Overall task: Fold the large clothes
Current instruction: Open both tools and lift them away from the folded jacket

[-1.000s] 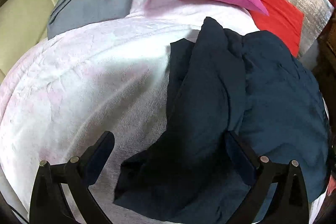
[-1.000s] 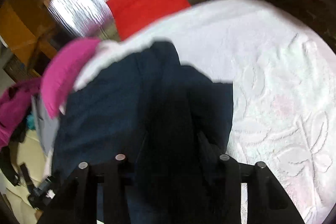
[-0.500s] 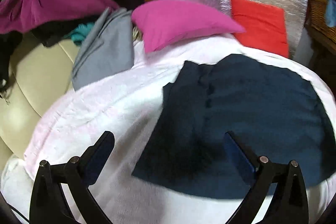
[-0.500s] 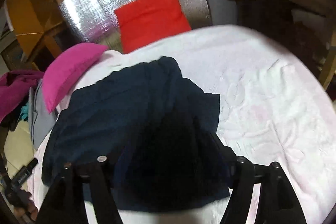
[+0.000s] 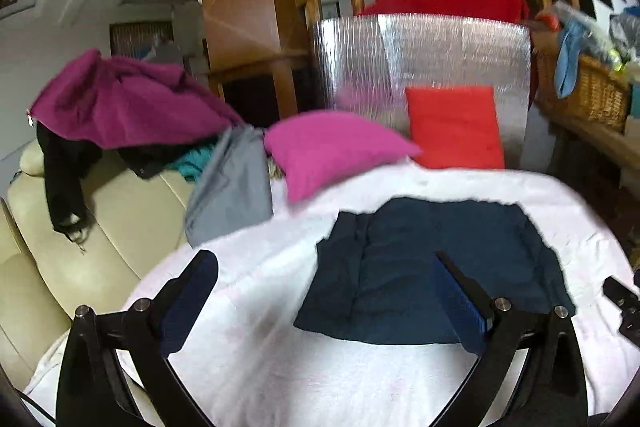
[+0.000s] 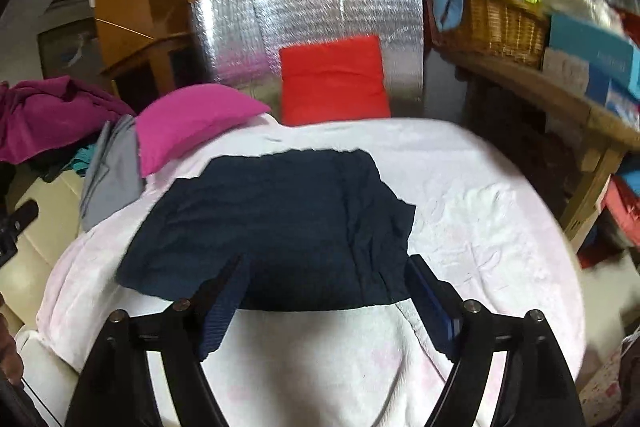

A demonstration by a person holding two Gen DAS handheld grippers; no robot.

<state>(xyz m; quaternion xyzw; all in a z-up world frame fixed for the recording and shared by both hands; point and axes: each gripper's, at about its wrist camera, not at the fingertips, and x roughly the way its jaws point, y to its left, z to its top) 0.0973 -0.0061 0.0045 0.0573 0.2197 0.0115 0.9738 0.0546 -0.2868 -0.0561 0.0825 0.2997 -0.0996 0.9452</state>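
The white bedspread (image 5: 360, 379) carries the navy garment (image 6: 276, 223), which a second ago was bunched in a heap and now lies flat as a folded rectangle near the middle, below the magenta pillow (image 5: 332, 147) and red cushion (image 6: 332, 79). Both grippers have drawn up and back: the left gripper (image 5: 320, 303) has its jaws apart and empty, the right gripper (image 6: 324, 303) is opening with nothing between them; this fold looks done

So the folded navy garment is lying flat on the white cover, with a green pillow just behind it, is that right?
Not quite: the pillow behind the navy garment is pink, not green. The right wrist view shows it. The garment does lie folded flat on the white cover.
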